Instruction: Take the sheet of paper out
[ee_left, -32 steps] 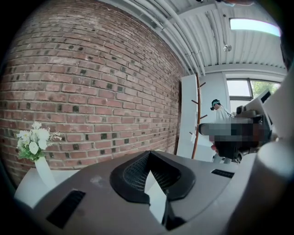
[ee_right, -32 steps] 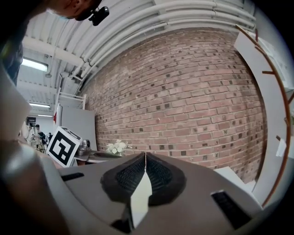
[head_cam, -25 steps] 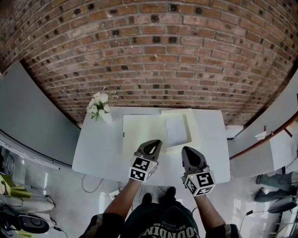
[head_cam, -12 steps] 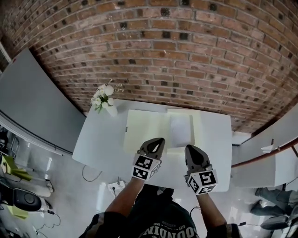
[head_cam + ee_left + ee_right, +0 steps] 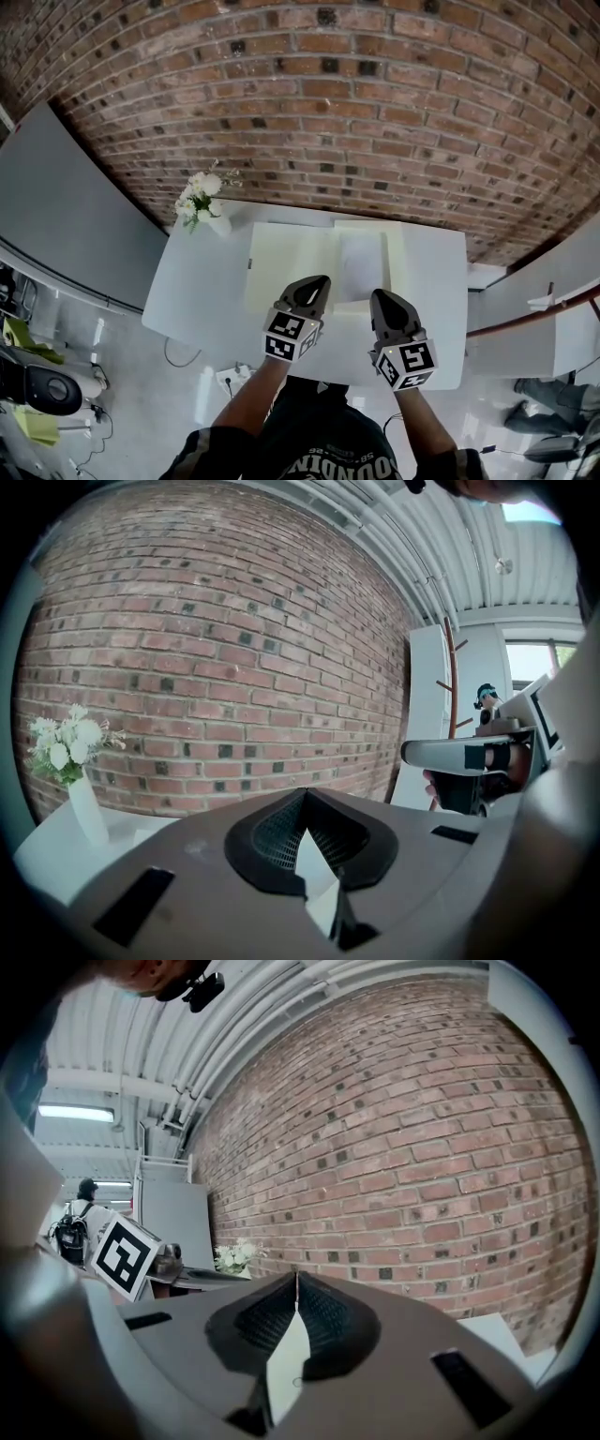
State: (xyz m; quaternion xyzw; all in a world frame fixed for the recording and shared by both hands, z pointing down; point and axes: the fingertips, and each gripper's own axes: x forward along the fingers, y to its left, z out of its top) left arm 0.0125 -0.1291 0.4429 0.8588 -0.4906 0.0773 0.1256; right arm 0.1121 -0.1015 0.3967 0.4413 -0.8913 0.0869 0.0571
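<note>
Closed, empty left gripper [image 5: 317,281] and right gripper [image 5: 381,296] are being advanced toward the sheet of paper [image 5: 360,261]; opening is being advised.

**White table** [image 5: 192,295], rectangular, seen from steeply above; its far edge runs along a brick wall [image 5: 309,112].

**Far-left corner:** a small white vase [image 5: 217,225] stands upright directly on the tabletop. It holds a bunch of white flowers [image 5: 199,197] and is apart from the other item.

**Centre to right:** a pale yellow folder [image 5: 286,267] lies flat on the tabletop, apparently opened out. Its far edge is near the wall side and its near edge is close to the table's front edge. From this height it cannot be told whether it is one opened folder or two overlapping leaves.
</note>
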